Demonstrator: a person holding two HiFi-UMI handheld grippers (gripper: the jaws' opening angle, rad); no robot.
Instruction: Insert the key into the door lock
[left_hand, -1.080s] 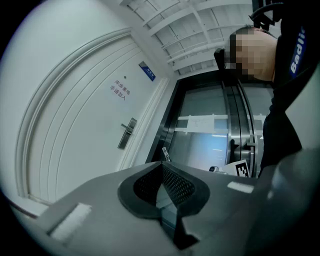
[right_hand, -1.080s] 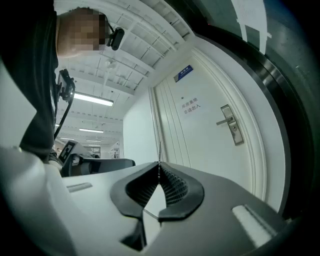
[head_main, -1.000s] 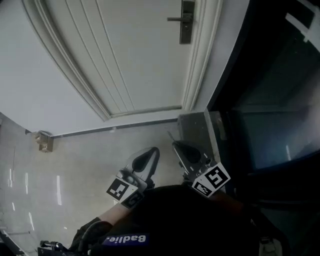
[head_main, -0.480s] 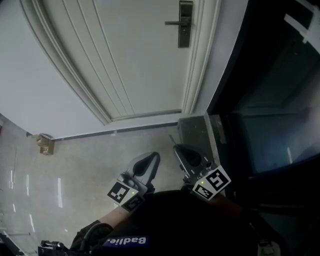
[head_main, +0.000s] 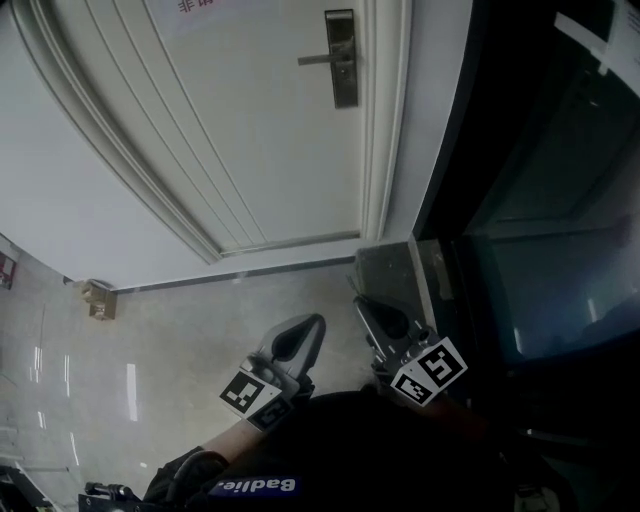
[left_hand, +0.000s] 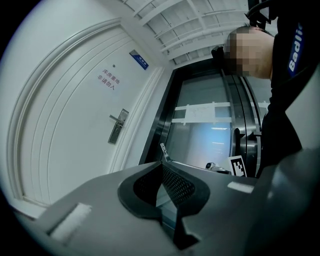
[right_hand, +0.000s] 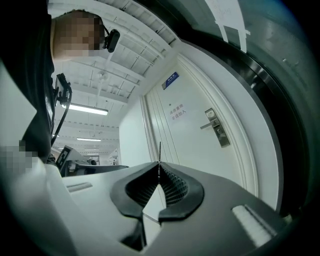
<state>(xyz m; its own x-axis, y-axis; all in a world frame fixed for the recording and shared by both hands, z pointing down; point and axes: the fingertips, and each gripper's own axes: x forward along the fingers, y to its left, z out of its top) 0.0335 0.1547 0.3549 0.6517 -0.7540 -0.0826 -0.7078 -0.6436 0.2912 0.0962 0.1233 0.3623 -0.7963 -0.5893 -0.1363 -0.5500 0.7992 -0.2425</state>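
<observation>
My left gripper (head_main: 312, 328) is spare here, fingers together with nothing I can see between them. The door lock (head_main: 342, 62) is well ahead. My right gripper (head_main: 364, 308) has fingers clamped on the key (right_hand: 159, 153), blade pointing forward; I want it level and squared to the lock before pushing in.

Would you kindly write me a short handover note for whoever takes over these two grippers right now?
Right gripper: shut on the thin metal key, blade sticking out past the tips.
Left gripper: shut, nothing in it.
Silver lock plate with lever handle: on the white door, well ahead of both grippers, not reached.
Done: key gripped. Left: carry it to the lock and insert it.
</observation>
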